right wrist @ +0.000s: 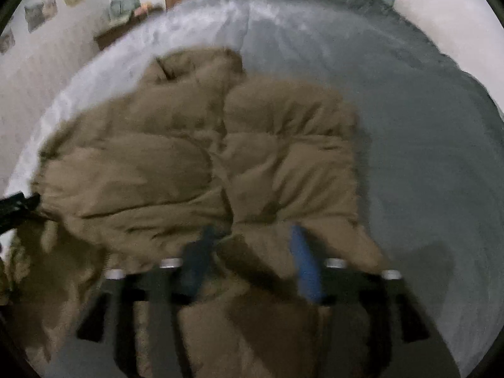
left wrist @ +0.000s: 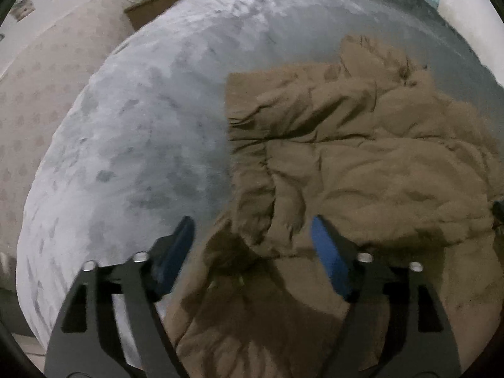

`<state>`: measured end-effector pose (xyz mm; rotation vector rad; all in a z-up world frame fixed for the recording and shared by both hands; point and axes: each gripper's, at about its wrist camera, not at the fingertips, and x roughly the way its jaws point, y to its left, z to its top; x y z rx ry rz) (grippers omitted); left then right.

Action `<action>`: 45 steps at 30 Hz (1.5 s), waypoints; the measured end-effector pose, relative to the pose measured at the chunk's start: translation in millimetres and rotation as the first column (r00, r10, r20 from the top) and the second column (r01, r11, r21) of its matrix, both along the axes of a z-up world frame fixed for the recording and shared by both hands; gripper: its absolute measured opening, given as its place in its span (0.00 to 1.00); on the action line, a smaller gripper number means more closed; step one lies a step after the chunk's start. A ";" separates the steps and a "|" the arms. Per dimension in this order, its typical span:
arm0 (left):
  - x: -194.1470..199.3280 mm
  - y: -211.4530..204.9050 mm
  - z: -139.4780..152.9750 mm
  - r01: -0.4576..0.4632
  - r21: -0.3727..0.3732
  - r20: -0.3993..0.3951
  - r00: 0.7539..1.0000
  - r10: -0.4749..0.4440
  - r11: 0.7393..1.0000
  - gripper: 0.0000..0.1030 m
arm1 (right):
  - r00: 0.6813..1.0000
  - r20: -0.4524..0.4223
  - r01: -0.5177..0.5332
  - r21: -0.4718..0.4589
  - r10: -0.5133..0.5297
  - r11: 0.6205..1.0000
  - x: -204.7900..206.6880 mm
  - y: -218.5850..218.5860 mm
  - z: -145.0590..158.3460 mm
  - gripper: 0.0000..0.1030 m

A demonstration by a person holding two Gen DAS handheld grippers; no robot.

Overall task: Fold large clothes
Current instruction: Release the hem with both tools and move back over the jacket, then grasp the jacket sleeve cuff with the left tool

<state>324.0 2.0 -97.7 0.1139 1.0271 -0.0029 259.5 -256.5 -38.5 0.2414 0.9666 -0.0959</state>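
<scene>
Left wrist view: olive-brown quilted jacket (left wrist: pixel 362 163) lies on a grey-blue plush bed cover (left wrist: pixel 151 119), ahead and to the right of the left gripper (left wrist: pixel 252 230). Jaws stand wide, blue pads clear of the fabric; a crumpled dark fold sits below and between them, not pinched. Jacket surface puffy, stitched in panels, creased, one squared edge toward the far left.

Right wrist view, blurred: right gripper (right wrist: pixel 252 239) also parted, nothing clamped, jacket (right wrist: pixel 195 145) ahead and to its left, hem bunched under the fingers. Bare cover (right wrist: pixel 425 145) to the right.
</scene>
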 end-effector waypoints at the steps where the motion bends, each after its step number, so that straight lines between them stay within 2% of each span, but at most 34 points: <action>1: -6.6 3.1 3.2 -0.004 -0.007 0.013 1.000 0.004 1.000 0.79 | 0.999 0.043 0.013 0.011 -0.013 1.000 -16.4 -0.1 9.5 0.67; 5: -38.3 16.0 9.8 -0.030 0.004 0.047 0.998 0.030 1.000 0.83 | 0.997 0.070 0.045 -0.008 -0.044 0.999 -55.6 0.6 15.2 0.67; 10: -67.0 39.3 9.2 -0.078 -0.072 0.014 0.997 0.079 0.994 0.84 | 0.992 0.013 0.126 0.042 -0.126 0.991 -89.2 -14.5 -0.8 0.68; 16: -98.6 58.9 3.9 -0.098 -0.031 0.004 0.995 0.098 0.995 0.84 | 0.988 -0.034 0.153 0.055 -0.152 0.987 -109.9 -19.3 -12.3 0.68; 23: -131.2 78.4 1.6 -0.112 -0.027 0.005 0.994 0.112 0.993 0.84 | 0.990 -0.035 0.135 -0.004 -0.135 0.991 -134.4 -6.4 -7.6 0.68; 27: -159.6 88.7 -3.6 -0.108 0.012 0.006 0.994 0.108 0.994 0.84 | 0.990 -0.018 0.140 -0.040 -0.141 0.989 -159.0 -2.3 -4.5 0.68; 33: -183.8 95.9 -11.0 -0.119 -0.027 0.010 0.993 0.120 0.992 0.84 | 0.988 0.007 0.157 -0.032 -0.157 0.987 -193.6 -4.0 -2.8 0.68; 37: -197.7 102.3 -12.9 -0.131 -0.097 0.038 0.990 0.135 0.987 0.85 | 0.986 0.011 0.167 -0.028 -0.166 0.986 -205.8 -8.5 -2.6 0.68; 41: -214.9 108.1 -7.2 -0.151 -0.163 0.083 0.983 0.166 0.975 0.89 | 0.981 0.071 0.178 0.010 -0.179 0.984 -225.5 -12.0 4.2 0.68; 45: -226.5 112.8 -3.8 -0.154 -0.160 0.136 0.975 0.177 0.975 0.93 | 0.975 0.122 0.185 0.007 -0.184 0.983 -239.3 -10.1 5.1 0.68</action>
